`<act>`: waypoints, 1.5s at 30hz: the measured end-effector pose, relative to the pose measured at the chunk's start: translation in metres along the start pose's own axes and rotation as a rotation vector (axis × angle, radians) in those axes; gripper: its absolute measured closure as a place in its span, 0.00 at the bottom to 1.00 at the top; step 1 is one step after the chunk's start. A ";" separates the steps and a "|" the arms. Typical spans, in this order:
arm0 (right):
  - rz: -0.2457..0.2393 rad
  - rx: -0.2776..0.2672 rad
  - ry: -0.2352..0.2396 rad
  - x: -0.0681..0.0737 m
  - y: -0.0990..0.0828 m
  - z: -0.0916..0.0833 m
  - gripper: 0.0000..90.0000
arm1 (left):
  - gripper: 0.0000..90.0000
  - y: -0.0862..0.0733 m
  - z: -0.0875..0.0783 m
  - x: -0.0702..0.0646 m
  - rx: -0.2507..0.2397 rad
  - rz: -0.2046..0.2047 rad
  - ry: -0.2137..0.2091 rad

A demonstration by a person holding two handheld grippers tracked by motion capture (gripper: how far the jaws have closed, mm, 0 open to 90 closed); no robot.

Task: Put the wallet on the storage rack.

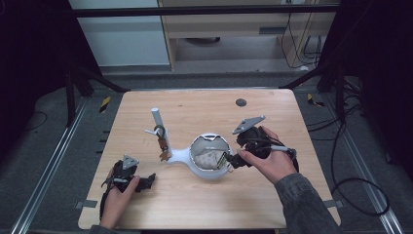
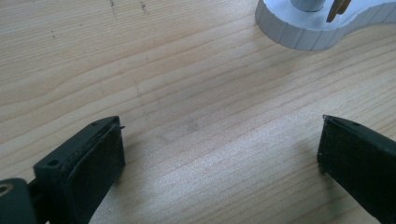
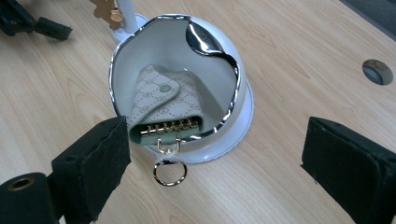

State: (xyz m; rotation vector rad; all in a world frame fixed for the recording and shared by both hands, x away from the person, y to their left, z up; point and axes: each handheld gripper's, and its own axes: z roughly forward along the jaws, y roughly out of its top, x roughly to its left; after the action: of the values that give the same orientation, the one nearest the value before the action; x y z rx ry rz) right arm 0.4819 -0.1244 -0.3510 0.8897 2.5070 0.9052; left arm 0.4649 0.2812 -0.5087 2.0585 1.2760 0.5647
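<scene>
A white stand has a round chrome-rimmed bowl (image 1: pixel 195 168) joined to an upright post (image 1: pixel 157 121). In the bowl (image 3: pixel 243 93) lies a pale patterned key case (image 3: pixel 163 105) with gold hooks, and its gold ring (image 3: pixel 170 173) hangs over the near rim onto the table. My right gripper (image 1: pixel 233 161) stands open just right of the bowl; in its own view, the right gripper (image 3: pixel 217 158) has the ring low between its jaws, untouched. My left gripper (image 1: pixel 146 183) rests open on the table at the front left, and nothing lies between the jaws of the left gripper (image 2: pixel 219 154).
A gold charm (image 1: pixel 164 155) hangs low on the post by the stand's base (image 2: pixel 299 32). A round dark grommet (image 1: pixel 240 102) sits in the wooden table's far side. Black frame legs and cables surround the table.
</scene>
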 end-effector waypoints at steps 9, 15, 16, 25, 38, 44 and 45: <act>0.003 -0.028 -0.024 -0.009 -0.011 -0.006 0.08 | 0.00 0.000 0.000 0.000 0.000 -0.001 0.000; 0.031 -0.039 -0.047 -0.016 -0.020 -0.009 0.08 | 0.00 0.000 0.000 0.000 0.000 0.000 0.000; 0.037 -0.039 -0.052 -0.017 -0.022 -0.009 0.08 | 0.00 0.000 0.000 0.000 0.000 -0.001 0.000; 0.078 -0.046 -0.071 -0.028 -0.039 -0.010 0.07 | 0.00 0.000 0.000 0.000 0.000 0.000 0.000; 0.149 -0.080 -0.122 -0.053 -0.061 -0.013 0.07 | 0.00 0.000 0.000 0.000 0.001 0.000 -0.001; 0.191 -0.122 -0.157 -0.067 -0.069 -0.015 0.06 | 0.00 0.000 0.000 0.000 0.004 0.002 -0.003; 0.204 -0.140 -0.170 -0.071 -0.071 -0.016 0.06 | 0.00 0.000 0.000 0.000 0.004 0.001 -0.005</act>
State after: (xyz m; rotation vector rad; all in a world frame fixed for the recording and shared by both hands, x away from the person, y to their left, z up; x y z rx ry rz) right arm 0.4960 -0.2213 -0.3795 1.1397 2.2103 1.0085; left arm 0.4654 0.2813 -0.5087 2.0626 1.2745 0.5581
